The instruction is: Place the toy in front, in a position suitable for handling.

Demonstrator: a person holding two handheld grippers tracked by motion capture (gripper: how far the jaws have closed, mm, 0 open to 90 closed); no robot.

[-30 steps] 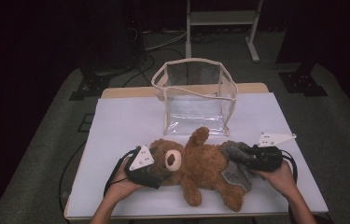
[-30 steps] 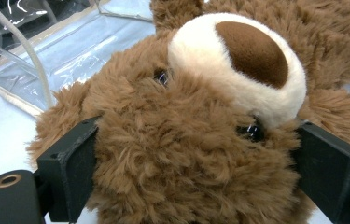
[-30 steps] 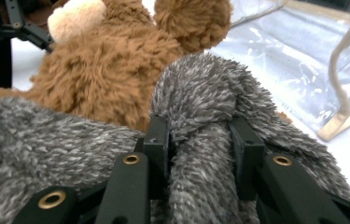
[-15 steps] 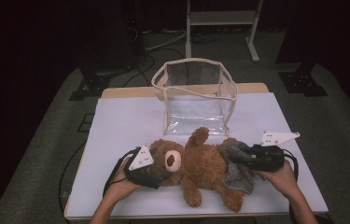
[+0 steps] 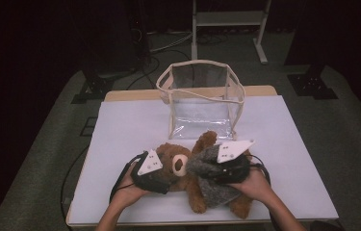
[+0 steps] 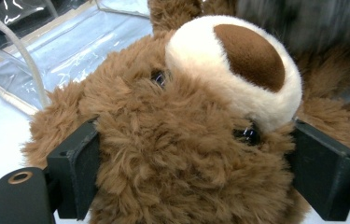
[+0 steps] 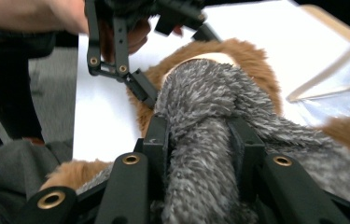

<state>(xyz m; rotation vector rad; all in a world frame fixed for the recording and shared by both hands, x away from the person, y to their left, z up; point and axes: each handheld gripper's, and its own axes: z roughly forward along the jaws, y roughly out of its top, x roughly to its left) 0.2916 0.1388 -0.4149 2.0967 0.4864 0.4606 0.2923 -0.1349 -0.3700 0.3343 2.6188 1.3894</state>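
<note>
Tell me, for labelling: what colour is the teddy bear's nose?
Dark brown nose on a cream muzzle, clearest in the left gripper view.

The table (image 5: 120, 144) has a wooden top, visible as a strip along its far edge, and is covered by a white sheet (image 5: 284, 159). A clear plastic bag (image 5: 202, 98) with cream trim stands upright and open near the far edge. A brown teddy bear (image 5: 187, 175) in a grey garment lies on the sheet near the front edge.
</note>
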